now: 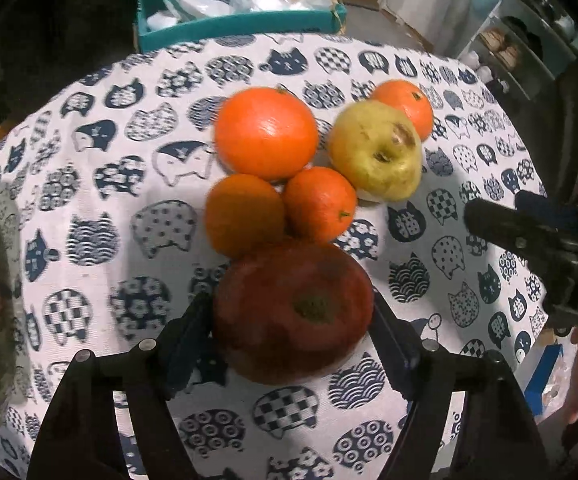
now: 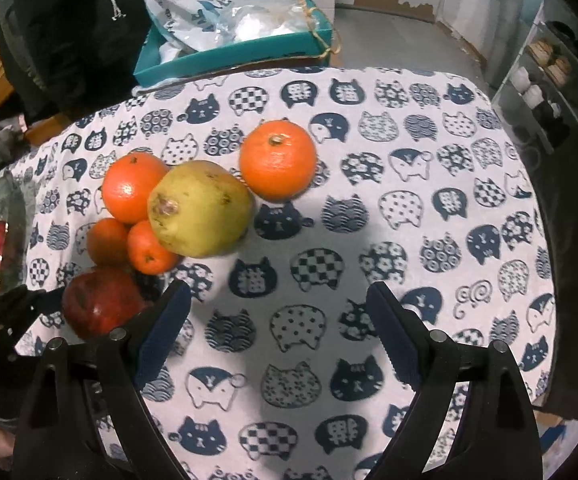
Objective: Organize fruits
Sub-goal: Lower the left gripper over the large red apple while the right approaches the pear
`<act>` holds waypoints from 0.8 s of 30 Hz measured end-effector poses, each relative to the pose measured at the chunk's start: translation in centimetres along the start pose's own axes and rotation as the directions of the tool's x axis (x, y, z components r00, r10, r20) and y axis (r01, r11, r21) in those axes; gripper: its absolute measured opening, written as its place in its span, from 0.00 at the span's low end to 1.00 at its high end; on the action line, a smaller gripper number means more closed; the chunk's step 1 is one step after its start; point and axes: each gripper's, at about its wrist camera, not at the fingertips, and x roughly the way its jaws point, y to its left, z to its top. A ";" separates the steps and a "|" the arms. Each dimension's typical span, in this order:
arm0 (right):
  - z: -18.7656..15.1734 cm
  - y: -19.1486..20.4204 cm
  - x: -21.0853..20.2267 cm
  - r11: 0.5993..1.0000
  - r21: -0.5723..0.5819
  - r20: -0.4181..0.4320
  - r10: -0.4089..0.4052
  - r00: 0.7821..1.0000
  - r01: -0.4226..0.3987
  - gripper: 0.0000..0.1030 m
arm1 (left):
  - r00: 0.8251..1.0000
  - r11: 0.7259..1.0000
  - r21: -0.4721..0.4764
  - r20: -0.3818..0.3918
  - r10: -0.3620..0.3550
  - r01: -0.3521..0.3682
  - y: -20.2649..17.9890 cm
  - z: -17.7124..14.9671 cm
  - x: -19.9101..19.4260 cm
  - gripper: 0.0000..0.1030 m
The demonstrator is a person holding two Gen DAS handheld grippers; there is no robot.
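1. Left gripper (image 1: pixel 293 316) clamps the red apple (image 1: pixel 292 310) on the cat-print tablecloth (image 1: pixel 97 216).
2. Right gripper (image 2: pixel 277 312) spread wide, holding nothing.
3. 4 oranges ring the yellow apple (image 2: pixel 201 208); nearest orange (image 1: pixel 243 216) touches the red one.

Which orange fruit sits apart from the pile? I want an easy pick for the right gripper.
The orange at the far right, behind the yellow apple. The other three oranges huddle left of the apple, hemmed in by neighbours.
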 end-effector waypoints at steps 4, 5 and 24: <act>0.6 1.1 0.5 1.000 -0.006 -0.006 0.031 1.000 -0.031 0.86 | 0.999 1.000 -0.012 0.030 0.014 -0.013 1.2 0.1 -1.2 0.76; 0.8 1.5 0.7 0.999 -0.011 -0.006 0.037 0.999 -0.037 0.86 | 0.999 1.000 -0.018 0.038 0.015 -0.014 1.6 0.1 -1.6 0.76; 4.4 5.4 5.4 0.999 -0.048 -0.047 -0.003 0.999 0.001 0.85 | 0.996 0.988 -0.151 0.085 0.038 -0.025 8.0 0.8 -3.3 0.76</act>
